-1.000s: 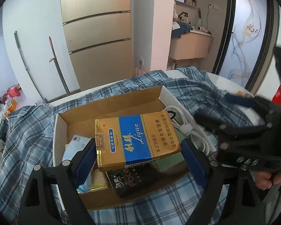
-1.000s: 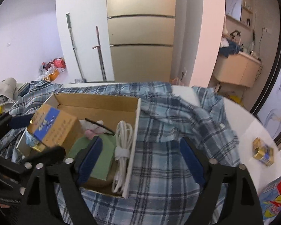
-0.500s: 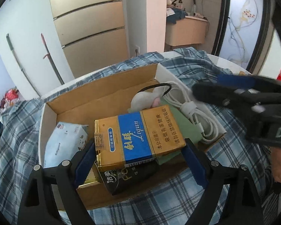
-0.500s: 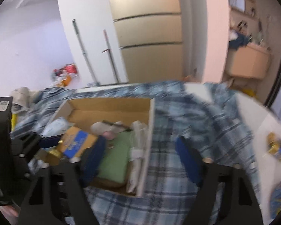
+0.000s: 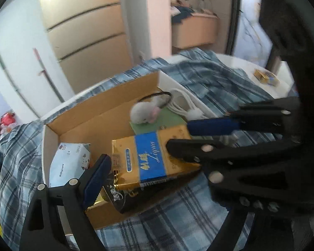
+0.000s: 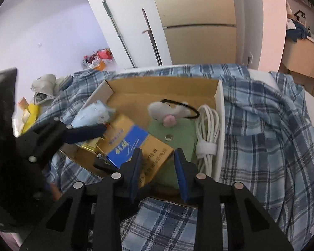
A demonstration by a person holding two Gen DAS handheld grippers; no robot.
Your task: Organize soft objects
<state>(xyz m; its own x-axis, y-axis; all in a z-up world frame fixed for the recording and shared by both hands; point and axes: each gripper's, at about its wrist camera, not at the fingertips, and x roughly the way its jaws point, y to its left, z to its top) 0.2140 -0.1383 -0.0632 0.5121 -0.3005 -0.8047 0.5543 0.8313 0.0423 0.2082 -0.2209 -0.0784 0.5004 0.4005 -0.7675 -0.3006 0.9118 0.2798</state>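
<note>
A cardboard box (image 5: 90, 123) (image 6: 163, 85) sits on a blue plaid cloth (image 6: 261, 125). My left gripper (image 5: 148, 167) (image 6: 90, 144) is shut on a gold and blue carton (image 5: 150, 159) (image 6: 131, 144) and holds it over the box's near side. My right gripper (image 6: 158, 167) (image 5: 198, 131) has half-closed jaws at the carton's right end; the left pad touches it. In the box lie a white plush toy (image 5: 143, 113) (image 6: 167, 110) with a black hair band, a green pad (image 6: 178, 133), a white coiled cable (image 6: 207, 129) and a light blue tissue pack (image 5: 67, 165) (image 6: 92, 113).
A black snack bag (image 5: 123, 198) lies under the carton. A small gold box (image 5: 265, 78) sits on the white table at the right. Clutter (image 6: 41, 87) lies left of the cloth. A cabinet and poles stand behind.
My right gripper has swung in from the right to the carton's right end and narrowed its jaws. The carton stays in my left gripper, tilted a bit.
</note>
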